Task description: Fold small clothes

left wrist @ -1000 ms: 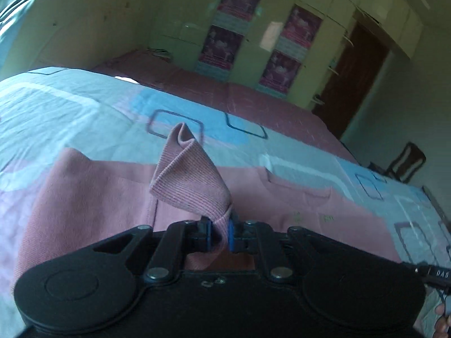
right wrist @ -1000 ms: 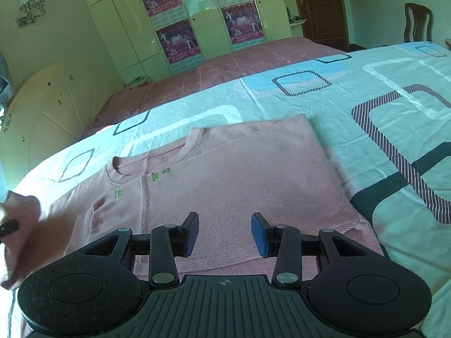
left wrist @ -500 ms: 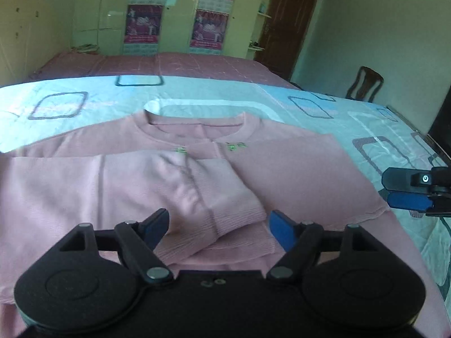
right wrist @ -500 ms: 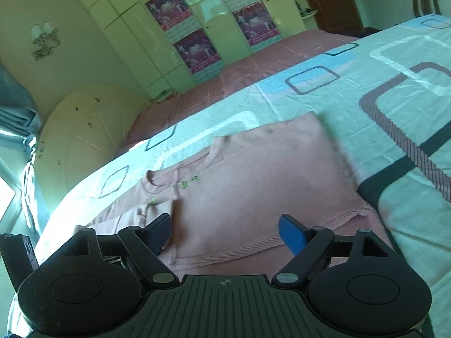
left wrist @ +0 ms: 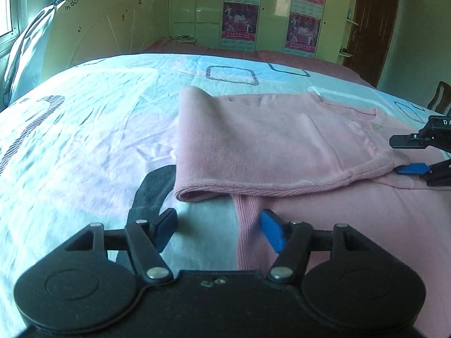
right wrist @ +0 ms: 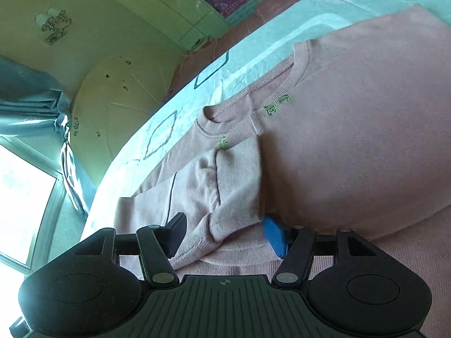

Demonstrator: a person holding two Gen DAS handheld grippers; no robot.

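A pink sweater [left wrist: 282, 140] lies flat on the patterned bedsheet [left wrist: 84, 140], one sleeve [right wrist: 225, 174] folded across its chest below the collar [right wrist: 253, 107]. My left gripper [left wrist: 220, 228] hovers low at the sweater's near left corner. Its jaws are closing, with a ribbed pink strip [left wrist: 248, 214] and bare sheet between them, and the pads do not press on anything. My right gripper [right wrist: 225, 235] is also closing, with the folded sleeve's cuff [right wrist: 236, 219] between its fingers, not visibly pinched. In the left wrist view the right gripper [left wrist: 406, 155] straddles that cuff end.
The bed's far half has a maroon cover [left wrist: 296, 56]. Behind it stand a pale headboard [left wrist: 98, 28], wardrobe doors with posters [left wrist: 239, 14] and a brown door [left wrist: 372, 28]. A chair [left wrist: 439, 98] stands at the right, and a curtained window [right wrist: 28, 169] at the left.
The left gripper let go of the lifted sleeve, which now lies folded across the sweater, then moved to the sweater's near left corner. The right gripper swung over to the cuff. Both jaws widened, then narrowed.
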